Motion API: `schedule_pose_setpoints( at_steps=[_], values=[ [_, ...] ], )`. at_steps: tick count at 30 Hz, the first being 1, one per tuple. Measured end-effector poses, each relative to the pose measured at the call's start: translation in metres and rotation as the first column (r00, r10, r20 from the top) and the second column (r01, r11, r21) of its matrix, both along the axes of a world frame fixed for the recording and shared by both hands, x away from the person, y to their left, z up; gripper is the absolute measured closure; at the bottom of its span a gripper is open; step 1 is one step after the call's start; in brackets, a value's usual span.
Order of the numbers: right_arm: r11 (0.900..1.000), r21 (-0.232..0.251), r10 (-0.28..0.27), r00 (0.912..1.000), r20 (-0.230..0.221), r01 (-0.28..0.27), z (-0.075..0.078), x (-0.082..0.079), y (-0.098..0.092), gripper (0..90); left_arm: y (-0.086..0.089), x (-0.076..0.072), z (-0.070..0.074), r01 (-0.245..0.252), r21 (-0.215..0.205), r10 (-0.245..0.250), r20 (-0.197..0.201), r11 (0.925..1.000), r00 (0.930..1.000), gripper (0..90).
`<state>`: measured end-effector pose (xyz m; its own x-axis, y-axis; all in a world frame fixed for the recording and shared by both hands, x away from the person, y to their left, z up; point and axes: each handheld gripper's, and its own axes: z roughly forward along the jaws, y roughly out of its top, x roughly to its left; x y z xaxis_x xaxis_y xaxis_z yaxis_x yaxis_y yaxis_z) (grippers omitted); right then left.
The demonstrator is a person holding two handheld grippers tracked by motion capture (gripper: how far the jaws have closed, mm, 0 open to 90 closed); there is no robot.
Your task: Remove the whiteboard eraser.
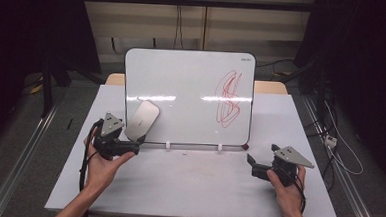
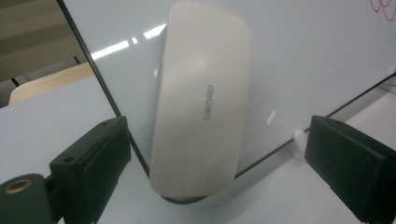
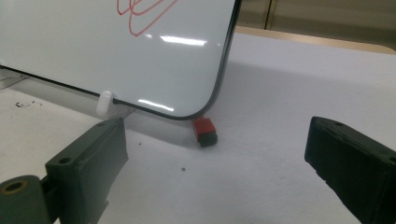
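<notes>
The left tongs are standing with their 2 jaws wide apart and clamping nothing, just short of the white eraser, which is sticking tilted to the lower left of the whiteboard, its bottom end overhanging the board's lower edge. The right tongs are likewise gaping empty over the worktop, near the board's lower right corner. Farther off, a red scribble is showing on the board's right part, and a small red-and-black piece is lying beside that corner.

Bare forearms, black two-jaw left gripper and right gripper, grey three-cornered top plates, black trailing cables.
</notes>
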<state>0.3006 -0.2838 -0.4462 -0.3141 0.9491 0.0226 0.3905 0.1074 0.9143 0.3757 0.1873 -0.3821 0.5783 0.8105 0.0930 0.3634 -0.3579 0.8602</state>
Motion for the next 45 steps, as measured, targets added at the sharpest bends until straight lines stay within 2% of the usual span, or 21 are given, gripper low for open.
schedule_pose_setpoints(
  at_steps=[2, 4, 8, 11, 14, 16, 19, 21, 23, 26, 31, 34, 36, 41, 45],
  values=[
    [1.0, -0.001, 0.0, 1.0, 0.003, 0.0, 0.0, 0.0, 0.0, 5.7, -0.002, 0.003, 0.0, -0.001, -0.011, 0.001, -0.009, 0.9999, 1.0, 9.2],
    [1.0, -0.004, 0.001, 1.0, 0.002, -0.001, 0.0, 0.0, 0.0, 5.7, -0.004, 0.007, 0.002, 0.006, 0.009, -0.006, -0.01, 0.9999, 0.9999, 10.7],
    [1.0, -0.004, 0.003, 1.0, -0.002, -0.003, 0.0, 0.001, 0.003, 5.8, -0.007, 0.011, 0.006, 0.003, 0.014, -0.003, -0.008, 0.9999, 1.0, 12.4],
    [1.0, -0.004, 0.005, 1.0, -0.005, -0.005, 0.0, 0.002, 0.004, 5.8, -0.014, 0.017, 0.01, 0.01, 0.05, -0.01, -0.005, 0.9987, 0.9999, 14.5],
    [1.0, -0.008, 0.006, 1.0, -0.002, -0.006, 0.0, 0.003, 0.004, 5.8, -0.019, 0.019, 0.013, 0.018, 0.045, -0.017, -0.005, 0.9988, 0.9998, 16.8],
    [1.0, -0.01, 0.006, 1.0, -0.002, -0.006, 0.0, 0.003, 0.004, 5.8, -0.025, 0.021, 0.013, 0.011, 0.06, -0.011, 0.002, 0.9981, 0.9999, 16.8],
    [1.0, -0.011, 0.012, 0.9999, -0.002, -0.012, 0.0, 0.003, 0.005, 5.8, -0.029, 0.024, 0.011, 0.0, 0.096, -0.001, 0.014, 0.9954, 0.9999, 18.6],
    [1.0, -0.013, 0.014, 0.9999, 0.001, -0.014, 0.0, 0.003, 0.006, 5.8, -0.03, 0.024, 0.01, -0.007, 0.096, 0.006, 0.014, 0.9953, 0.9999, 19.8],
    [1.0, -0.014, 0.016, 0.9999, 0.001, -0.016, 0.0, 0.003, 0.007, 5.8, -0.032, 0.028, 0.007, -0.019, 0.126, 0.017, 0.017, 0.9919, 0.9997, 20.1],
    [1.0, -0.017, 0.018, 0.9998, 0.001, -0.018, 0.001, 0.003, 0.007, 5.8, -0.034, 0.029, 0.002, -0.024, 0.147, 0.023, 0.007, 0.9888, 0.9997, 20.1],
    [1.0, -0.017, 0.016, 0.9999, -0.002, -0.016, 0.001, 0.003, 0.008, 5.8, -0.035, 0.029, -0.003, -0.048, 0.147, 0.046, 0.02, 0.9879, 0.9988, 22.6],
    [1.0, -0.018, 0.018, 0.9998, -0.003, -0.018, 0.001, 0.004, 0.009, 5.8, -0.036, 0.031, -0.004, -0.05, 0.167, 0.048, 0.02, 0.9847, 0.9987, 25.0],
    [1.0, -0.02, 0.021, 0.9998, -0.005, -0.021, 0.001, 0.003, 0.01, 5.8, -0.036, 0.031, -0.004, -0.051, 0.189, 0.046, 0.029, 0.9806, 0.9985, 29.7],
    [0.999, -0.022, 0.025, 0.9997, -0.004, -0.025, 0.001, 0.003, 0.01, 5.8, -0.037, 0.032, -0.007, -0.057, 0.198, 0.053, 0.028, 0.9786, 0.9982, 28.9],
    [0.999, -0.022, 0.027, 0.9996, -0.004, -0.027, 0.001, 0.004, 0.01, 5.8, -0.041, 0.034, -0.01, -0.073, 0.215, 0.068, 0.03, 0.9738, 0.9973, 28.4]
  ],
)
